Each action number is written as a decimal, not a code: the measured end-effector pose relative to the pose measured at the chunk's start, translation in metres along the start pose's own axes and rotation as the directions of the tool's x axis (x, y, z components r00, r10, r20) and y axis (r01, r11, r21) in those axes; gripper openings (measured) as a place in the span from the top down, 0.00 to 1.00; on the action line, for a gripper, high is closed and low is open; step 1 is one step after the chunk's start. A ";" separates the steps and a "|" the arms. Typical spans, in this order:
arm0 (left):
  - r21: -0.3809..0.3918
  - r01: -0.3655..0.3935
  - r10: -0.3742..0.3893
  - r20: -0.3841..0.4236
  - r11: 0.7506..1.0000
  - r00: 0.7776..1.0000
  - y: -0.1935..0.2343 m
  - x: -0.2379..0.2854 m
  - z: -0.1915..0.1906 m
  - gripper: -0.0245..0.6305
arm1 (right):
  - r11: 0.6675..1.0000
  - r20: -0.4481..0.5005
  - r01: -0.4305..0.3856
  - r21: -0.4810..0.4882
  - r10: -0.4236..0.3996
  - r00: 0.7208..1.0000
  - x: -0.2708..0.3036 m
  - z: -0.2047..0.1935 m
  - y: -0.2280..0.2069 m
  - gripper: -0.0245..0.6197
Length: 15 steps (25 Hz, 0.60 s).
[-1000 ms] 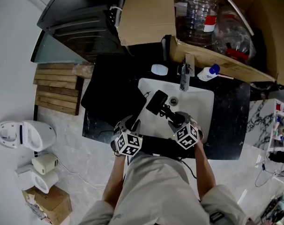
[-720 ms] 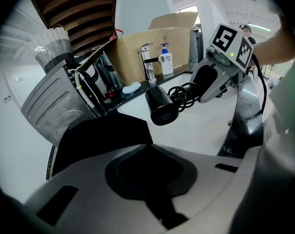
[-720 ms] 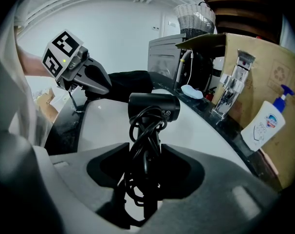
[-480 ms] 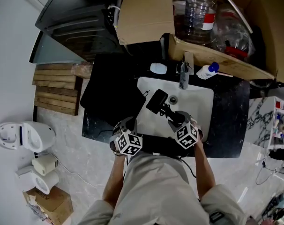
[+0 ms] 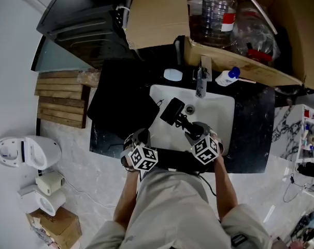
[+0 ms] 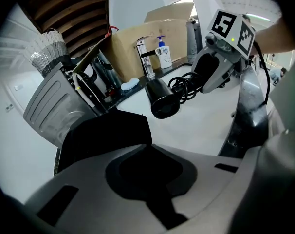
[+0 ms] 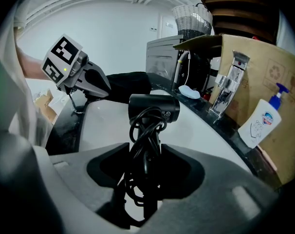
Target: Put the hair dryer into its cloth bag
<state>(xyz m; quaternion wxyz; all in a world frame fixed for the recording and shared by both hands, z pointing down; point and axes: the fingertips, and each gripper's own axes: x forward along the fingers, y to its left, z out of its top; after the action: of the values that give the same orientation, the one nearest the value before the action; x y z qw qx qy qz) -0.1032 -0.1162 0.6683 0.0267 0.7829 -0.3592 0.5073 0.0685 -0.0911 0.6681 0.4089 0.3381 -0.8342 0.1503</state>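
The black hair dryer (image 5: pixel 172 111) hangs over the white sink, its cord wound round the handle. My right gripper (image 5: pixel 194 130) is shut on that handle and cord; in the right gripper view the hair dryer (image 7: pixel 154 108) rises from between the jaws of the right gripper (image 7: pixel 145 152). The black cloth bag (image 5: pixel 120 105) lies on the dark counter left of the sink. My left gripper (image 5: pixel 138 138) sits at its near edge. In the left gripper view the bag (image 6: pixel 106 133) runs in between the jaws of the left gripper (image 6: pixel 146 146), which pinch the cloth while opening a little.
The sink basin (image 5: pixel 215 113) has a tap (image 5: pixel 201 82) behind it, with a soap bar (image 5: pixel 172 74) and a pump bottle (image 5: pixel 227 78) to either side. An open cardboard box (image 5: pixel 240 66) of plastic bottles stands behind. A black appliance (image 5: pixel 84 25) and wooden slats (image 5: pixel 61 97) are at the left.
The left gripper has shifted only slightly at the bag's edge. The right gripper and the hair dryer have kept their place over the sink.
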 end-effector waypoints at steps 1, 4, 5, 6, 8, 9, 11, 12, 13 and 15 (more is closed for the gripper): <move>-0.008 0.002 -0.002 0.009 1.000 1.000 0.000 -0.001 0.001 0.93 | 1.000 0.000 0.000 0.000 0.000 1.000 0.000 0.000 0.000 0.64; -0.081 0.038 -0.033 0.064 0.996 0.997 0.002 -0.009 0.008 0.94 | 1.000 -0.002 -0.003 -0.002 0.003 1.000 -0.001 -0.001 0.001 0.64; -0.123 0.057 -0.046 0.091 0.991 0.995 0.004 -0.012 0.011 0.94 | 1.000 -0.002 -0.004 -0.003 0.004 1.000 -0.002 -0.001 0.001 0.64; -0.174 0.080 -0.059 0.122 0.982 0.991 0.007 -0.017 0.014 0.94 | 1.000 -0.001 -0.005 -0.004 0.005 1.000 -0.002 -0.001 0.002 0.64; -0.287 0.134 -0.079 0.194 0.949 0.978 0.016 -0.027 0.020 0.94 | 1.000 0.004 -0.009 -0.008 0.009 1.000 -0.003 0.001 0.004 0.64; -0.339 0.160 -0.085 0.225 0.927 0.971 0.021 -0.032 0.022 0.94 | 1.000 0.007 -0.011 -0.010 0.011 1.000 -0.004 0.002 0.005 0.64; -0.407 0.188 -0.079 0.268 0.894 0.960 0.031 -0.040 0.024 0.94 | 1.000 0.013 -0.015 -0.013 0.015 1.000 -0.005 0.005 0.007 0.64; -0.424 0.189 -0.070 0.281 0.886 0.957 0.037 -0.043 0.024 0.94 | 1.000 0.016 -0.017 -0.015 0.017 1.000 -0.006 0.007 0.008 0.64; -0.431 0.184 -0.059 0.288 0.883 0.956 0.041 -0.046 0.024 0.95 | 1.000 0.019 -0.019 -0.016 0.020 1.000 -0.006 0.008 0.009 0.64; -0.433 0.168 -0.039 0.291 0.885 0.956 0.049 -0.049 0.024 0.95 | 1.000 0.027 -0.024 -0.020 0.025 0.999 -0.008 0.012 0.011 0.64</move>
<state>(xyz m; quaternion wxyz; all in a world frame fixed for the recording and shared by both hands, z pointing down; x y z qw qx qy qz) -0.1249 -0.1356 0.6009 0.1858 0.8357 -0.4252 0.2939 0.0578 -0.0863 0.6551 0.3992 0.3258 -0.8451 0.1424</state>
